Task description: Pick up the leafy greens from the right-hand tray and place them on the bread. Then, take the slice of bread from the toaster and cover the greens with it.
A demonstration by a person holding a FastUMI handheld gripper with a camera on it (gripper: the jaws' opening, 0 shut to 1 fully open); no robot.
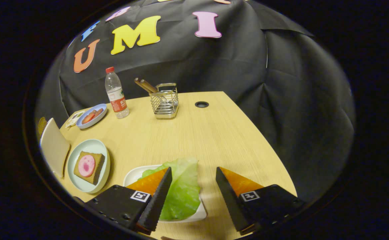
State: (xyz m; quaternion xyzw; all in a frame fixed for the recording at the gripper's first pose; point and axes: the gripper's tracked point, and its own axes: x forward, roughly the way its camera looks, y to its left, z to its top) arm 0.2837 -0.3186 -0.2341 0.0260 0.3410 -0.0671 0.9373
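Pale green, crinkled leafy greens (181, 190) lie on a white tray (199, 213), between the gripper (193, 173) jaws, which stand apart.

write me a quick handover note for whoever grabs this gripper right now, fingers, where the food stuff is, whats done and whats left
Gripper: open, holding nothing, fingers spread over the small white tray.
Light green lettuce leaf: lying in that tray, partly between the fingers, closer to the left one, not gripped.
Brown bread slice topped with a pink round of meat: on the pale blue-green plate, beside the tray on the wooden table.
Pale second bread slice: standing upright beyond that plate; the toaster itself is hard to make out.
Done: nothing placed yet.
Left: grip the leaf, lay it on the topped bread, then fetch the upright slice and cover it.
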